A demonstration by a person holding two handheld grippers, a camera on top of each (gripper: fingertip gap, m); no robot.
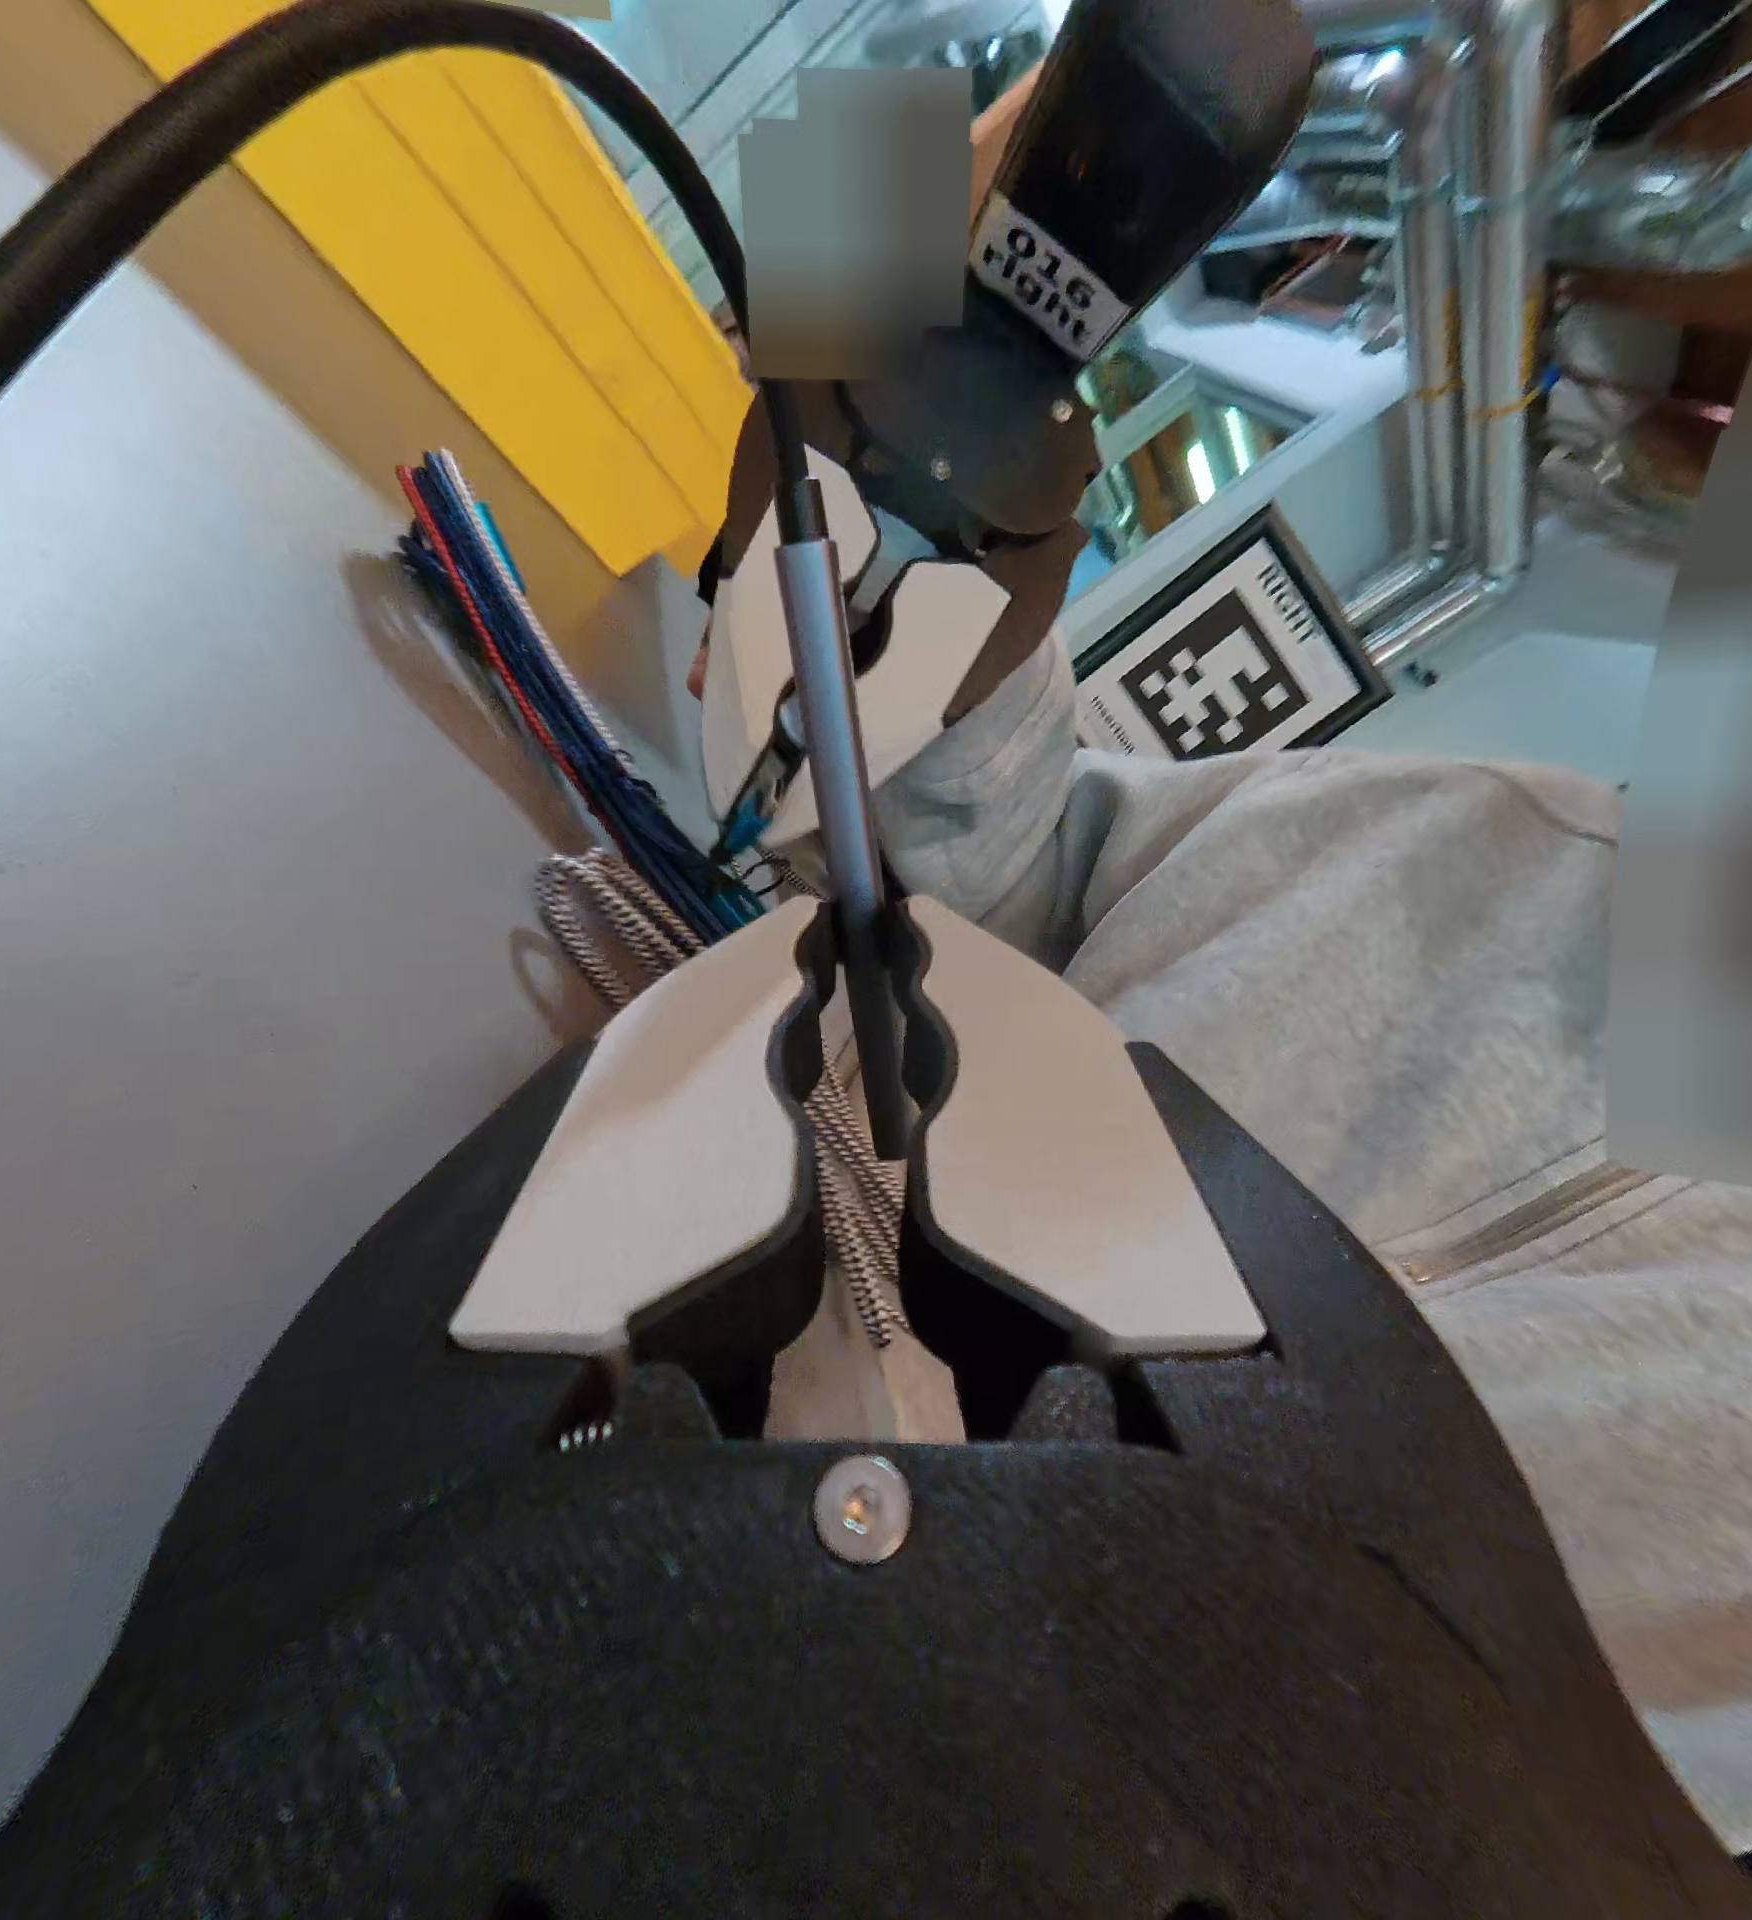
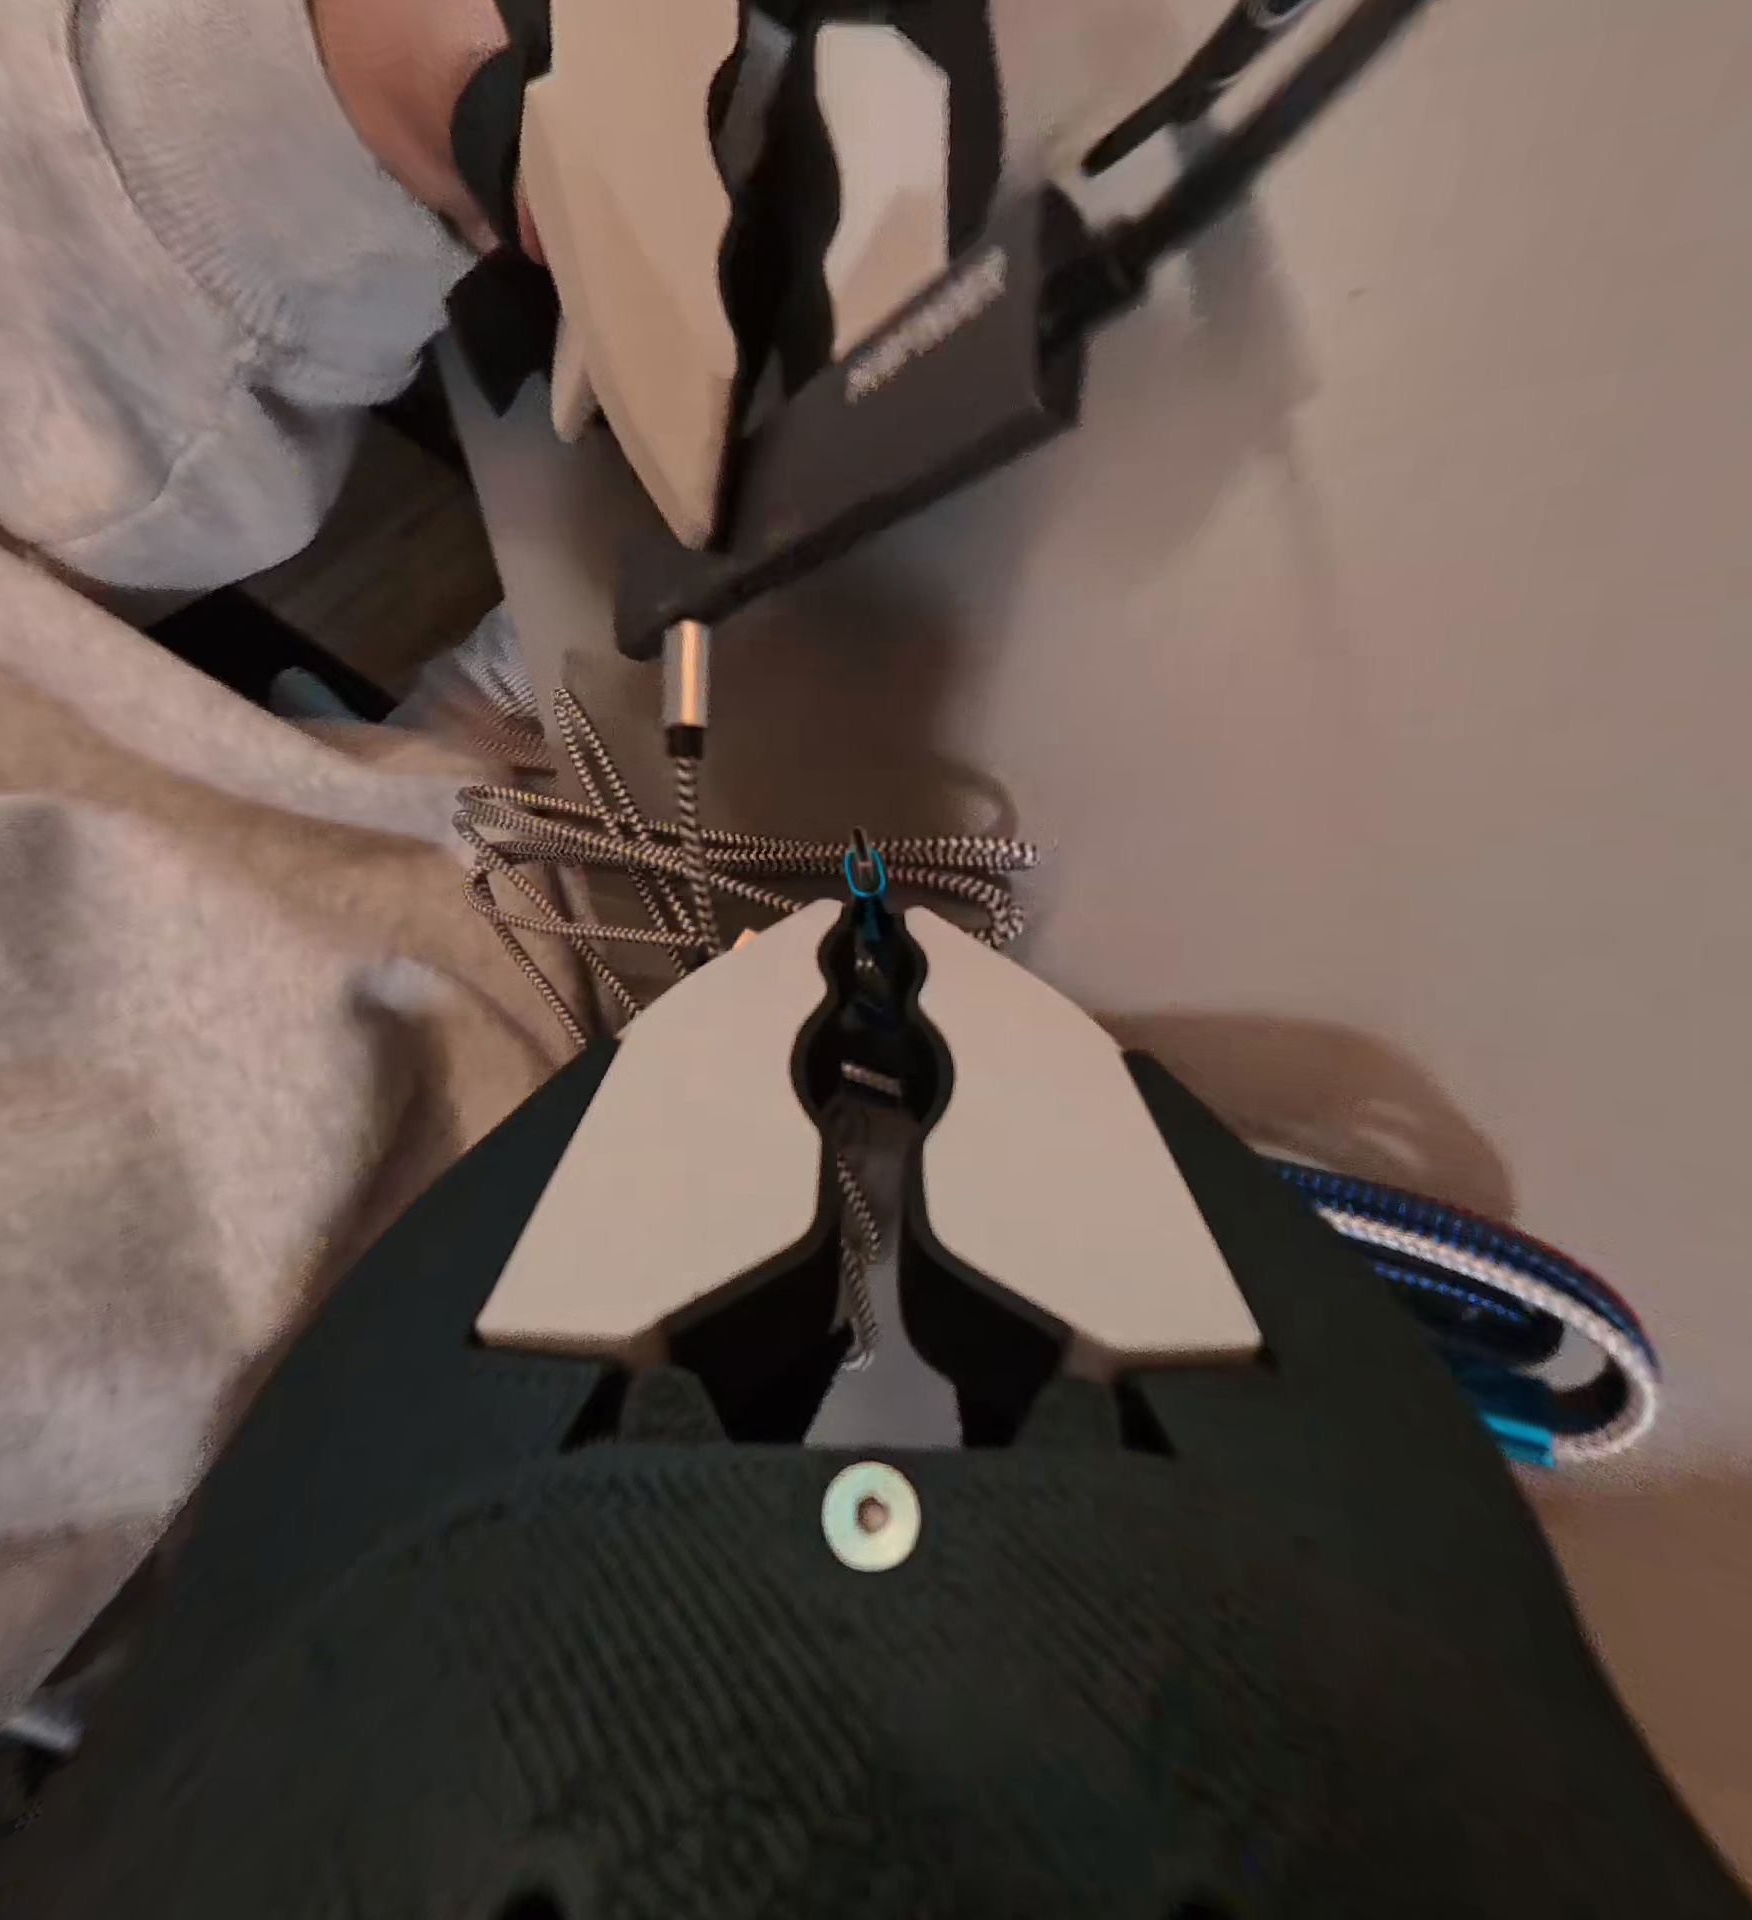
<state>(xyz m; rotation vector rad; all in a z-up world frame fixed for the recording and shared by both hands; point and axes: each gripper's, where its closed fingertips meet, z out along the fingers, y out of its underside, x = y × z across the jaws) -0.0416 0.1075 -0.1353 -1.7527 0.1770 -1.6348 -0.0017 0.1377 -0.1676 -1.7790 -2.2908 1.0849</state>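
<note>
**Both grippers closed on parts of a cable hub**

In the left wrist view, the left gripper (image 1: 864,935) is seen nearly closed, its pale fingers (image 1: 674,1143) pinching the thin edge of a flat grey hub (image 1: 830,727) that rises upright from between the tips. A thick black cable (image 1: 228,135) is joined to the hub's far end and arches away to the upper left. Beyond the hub, the right gripper (image 1: 830,665) is seen facing back, held by a person in a grey sweatshirt (image 1: 1371,987).

In the right wrist view, the right gripper (image 2: 870,920) is likewise almost closed, and a small blue-rimmed connector (image 2: 865,876) is clamped at its tips. The same hub (image 2: 903,416) is seen farther off, gripped by the left gripper (image 2: 747,312), with a silver plug (image 2: 685,691) seated in its lower end. A black-and-white braided cable (image 2: 747,852) runs from that plug and lies coiled on the pale table (image 2: 1474,623). A bundle of blue, red and white braided cables (image 1: 539,665) is seen lying near the coil, with a yellow bin (image 1: 498,270) behind it.
</note>
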